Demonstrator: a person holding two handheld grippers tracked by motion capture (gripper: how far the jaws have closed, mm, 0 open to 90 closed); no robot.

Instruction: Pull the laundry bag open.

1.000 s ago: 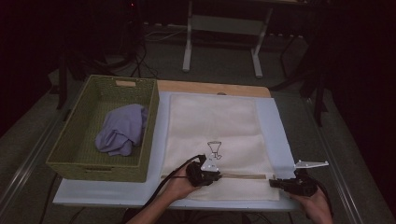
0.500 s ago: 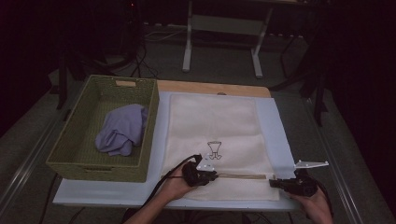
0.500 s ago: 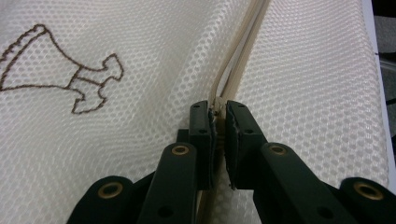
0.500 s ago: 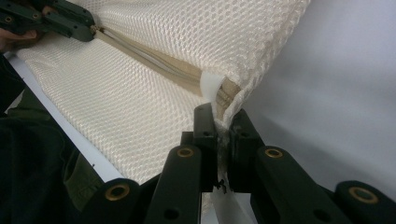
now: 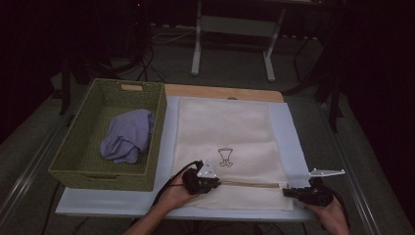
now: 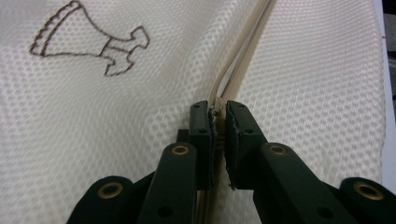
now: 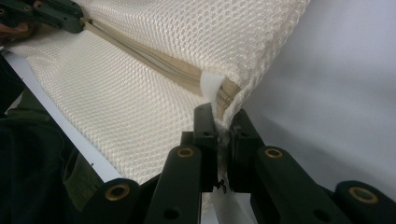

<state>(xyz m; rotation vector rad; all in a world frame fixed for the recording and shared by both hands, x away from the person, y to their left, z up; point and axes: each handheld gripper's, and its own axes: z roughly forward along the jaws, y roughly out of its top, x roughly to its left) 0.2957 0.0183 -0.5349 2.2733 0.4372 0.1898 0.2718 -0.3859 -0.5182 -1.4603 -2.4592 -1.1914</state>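
The right gripper (image 5: pixel 292 192) is held at the near right corner of the mesh bag (image 5: pixel 230 127), with its jaws clamped on the bag's corner tab (image 7: pixel 211 91); in the right gripper view the fabric is seen pinched between the two black jaws at the right end of the zipper (image 7: pixel 154 63). Its position matches that of the earlier pictures, so it serves as the anchor.

The left gripper (image 5: pixel 213 183) is closed on the zipper pull (image 6: pixel 218 116), as the left gripper view shows at close range. Over the last second it has been drawn leftward along the near edge of the bag, from a point under the printed emblem (image 5: pixel 225 156) to a point left of it. A longer run of zipper (image 5: pixel 252 184) is now stretched between the two grippers. This is judged to mean that the slider is travelling and that most of the zipper has been covered; whether the bag is being opened or closed cannot be told.

The bag lies flat on the pale mat (image 5: pixel 288 142), near centre. To the far left stands the basket (image 5: pixel 78 169), with a lilac cloth (image 5: pixel 127 139) lying inside it, apart from the bag.
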